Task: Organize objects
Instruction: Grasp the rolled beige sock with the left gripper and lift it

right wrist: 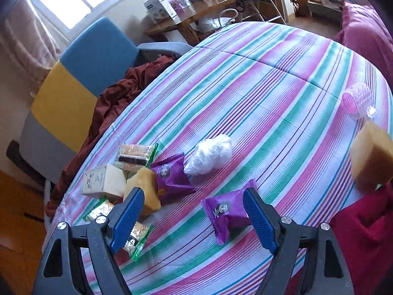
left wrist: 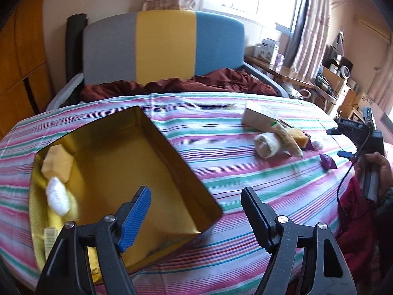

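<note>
Counted two purple snack packets (right wrist: 227, 212) (right wrist: 172, 175), two yellow sponges (right wrist: 143, 190) (right wrist: 372, 158), one gold box (left wrist: 137, 162), frame left.

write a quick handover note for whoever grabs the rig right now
Left gripper: open, empty, above the gold box.
Right gripper: open, empty, nearest the purple packet.
Done: yellow sponge and white bundle lie in the box.
Left on the striped cloth: second purple packet, sponge, carton, cracker packs, white bag, clear cup.
</note>
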Available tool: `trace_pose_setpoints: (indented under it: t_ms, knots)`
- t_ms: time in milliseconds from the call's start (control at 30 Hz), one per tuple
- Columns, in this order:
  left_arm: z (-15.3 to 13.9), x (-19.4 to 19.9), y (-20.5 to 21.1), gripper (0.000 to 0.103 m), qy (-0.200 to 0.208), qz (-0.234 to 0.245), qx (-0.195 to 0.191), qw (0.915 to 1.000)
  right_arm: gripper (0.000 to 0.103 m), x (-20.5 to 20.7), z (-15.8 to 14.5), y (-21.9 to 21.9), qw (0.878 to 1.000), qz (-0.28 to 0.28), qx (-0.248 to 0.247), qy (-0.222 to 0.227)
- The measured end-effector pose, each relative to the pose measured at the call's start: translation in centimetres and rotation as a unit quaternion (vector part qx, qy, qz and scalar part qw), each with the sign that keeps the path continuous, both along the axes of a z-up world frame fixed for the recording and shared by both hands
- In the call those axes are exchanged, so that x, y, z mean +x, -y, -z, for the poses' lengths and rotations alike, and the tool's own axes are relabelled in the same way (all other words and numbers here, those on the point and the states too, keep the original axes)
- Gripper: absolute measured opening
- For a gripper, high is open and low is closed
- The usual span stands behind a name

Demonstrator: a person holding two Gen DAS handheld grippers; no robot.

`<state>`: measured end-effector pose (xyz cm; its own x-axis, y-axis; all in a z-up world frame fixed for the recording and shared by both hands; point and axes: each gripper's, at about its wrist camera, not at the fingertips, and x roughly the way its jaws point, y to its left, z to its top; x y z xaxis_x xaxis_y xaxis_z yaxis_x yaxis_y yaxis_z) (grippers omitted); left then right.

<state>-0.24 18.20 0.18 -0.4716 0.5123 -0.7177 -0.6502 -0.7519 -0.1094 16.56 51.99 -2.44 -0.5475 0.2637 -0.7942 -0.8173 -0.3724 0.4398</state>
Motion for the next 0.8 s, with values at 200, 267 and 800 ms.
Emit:
trace_pose_setpoints:
  t_ms: [200,267,800]
  knots:
    - [0.1,0.6,-4.7,0.077,0.001,0.048,-0.014,0.9988,0.084,1.2,0.2,-0.7,0.999,0.028,-0.015,-0.009]
    - [0.3,0.6,-6.7,0.077,-0.002,0.065,-0.030,0.9974,0.084,1.4,0.4,-0.8,0.999,0.029,-0.022,-0.014]
    - [4.8,-2.0,-22.4,0.078,-0.059,0.201,-0.145,0.9670,0.084,0.0,0.6,-0.4,0.999,-0.021,-0.035,-0.034]
